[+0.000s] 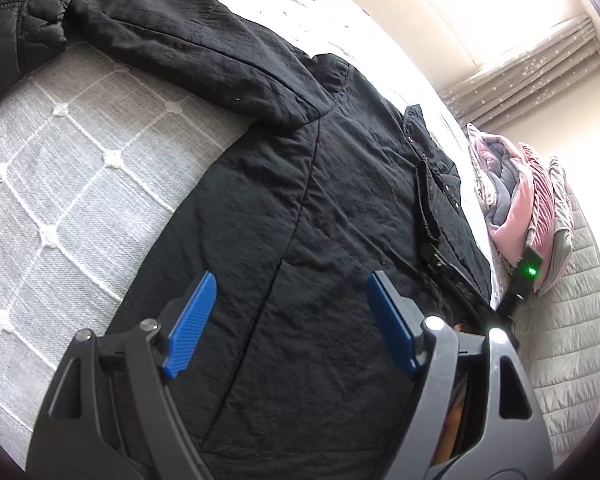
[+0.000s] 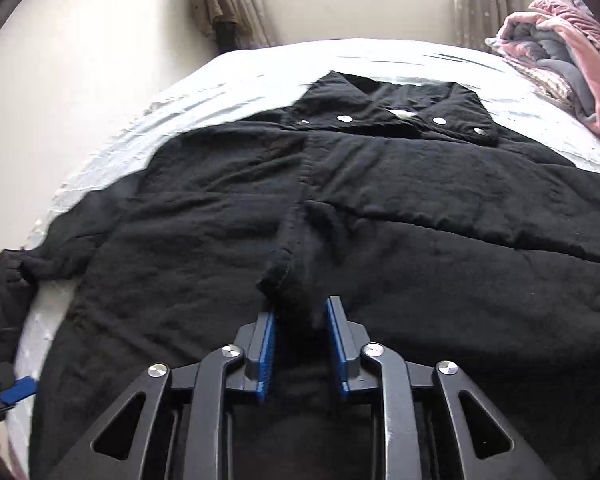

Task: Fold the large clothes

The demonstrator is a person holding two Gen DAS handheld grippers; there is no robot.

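A large black padded jacket [image 1: 300, 200] lies spread front-up on the bed, collar and snap buttons [image 2: 439, 121] at the far end. One sleeve [image 1: 180, 48] stretches out sideways. My left gripper [image 1: 291, 280] hovers over the jacket's side panel, open wide, with nothing between its blue pads [image 1: 192, 324]. My right gripper [image 2: 301, 304] is low over the jacket [image 2: 380, 220] near the bottom of the front placket. Its jaws are partly open, with a raised bump of the placket edge [image 2: 278, 272] just ahead of the left pad. I see no pad pressing on the cloth.
The bed has a grey quilted cover [image 1: 60, 160] with white stitching. A second dark quilted garment [image 1: 12, 20] lies by the sleeve cuff. Folded pink and grey bedding [image 2: 560, 48] is piled at the bed's far right corner. Wall, window and curtains [image 2: 476, 4] stand beyond.
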